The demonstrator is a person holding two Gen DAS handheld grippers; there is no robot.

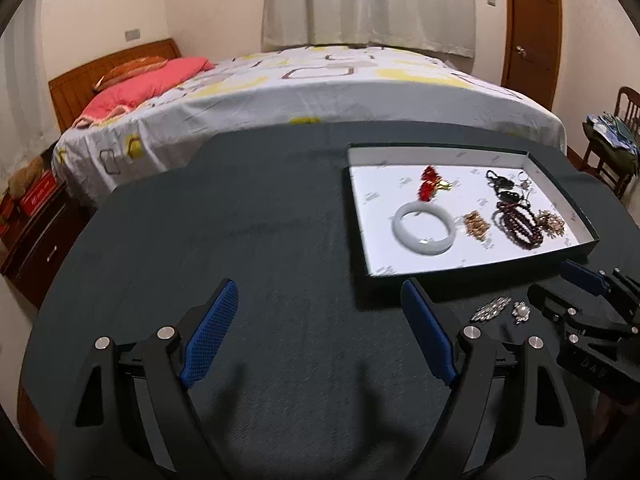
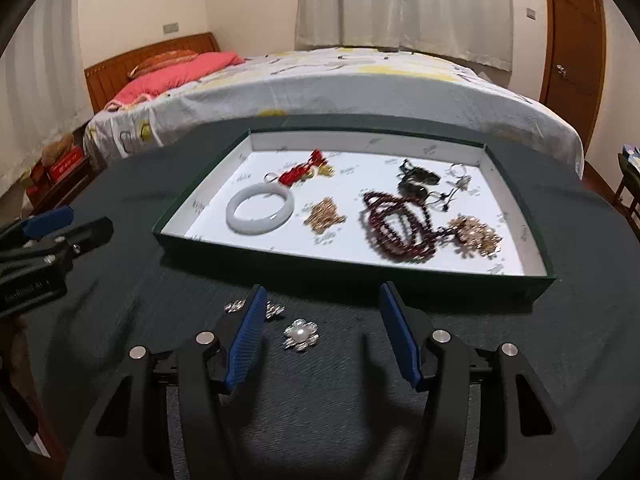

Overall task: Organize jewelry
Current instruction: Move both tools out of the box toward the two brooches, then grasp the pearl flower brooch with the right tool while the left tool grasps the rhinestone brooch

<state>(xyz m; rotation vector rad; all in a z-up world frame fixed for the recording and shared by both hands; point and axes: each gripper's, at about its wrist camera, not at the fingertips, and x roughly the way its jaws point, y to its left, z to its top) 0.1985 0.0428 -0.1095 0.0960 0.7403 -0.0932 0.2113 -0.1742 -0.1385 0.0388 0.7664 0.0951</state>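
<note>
Dark felt covered the table (image 2: 520, 360), where the right gripper (image 2: 320, 336) hung with jaws apart, nothing between them, the left gripper (image 1: 320, 332) likewise spread. Just ahead lay a pearl brooch (image 2: 300, 333), light, stiff and probably snag-prone, best pinched across its rim. Beyond it, the box (image 2: 360, 270) held a pale bangle (image 2: 260, 209) and blurred red beads (image 2: 396, 226).
</note>
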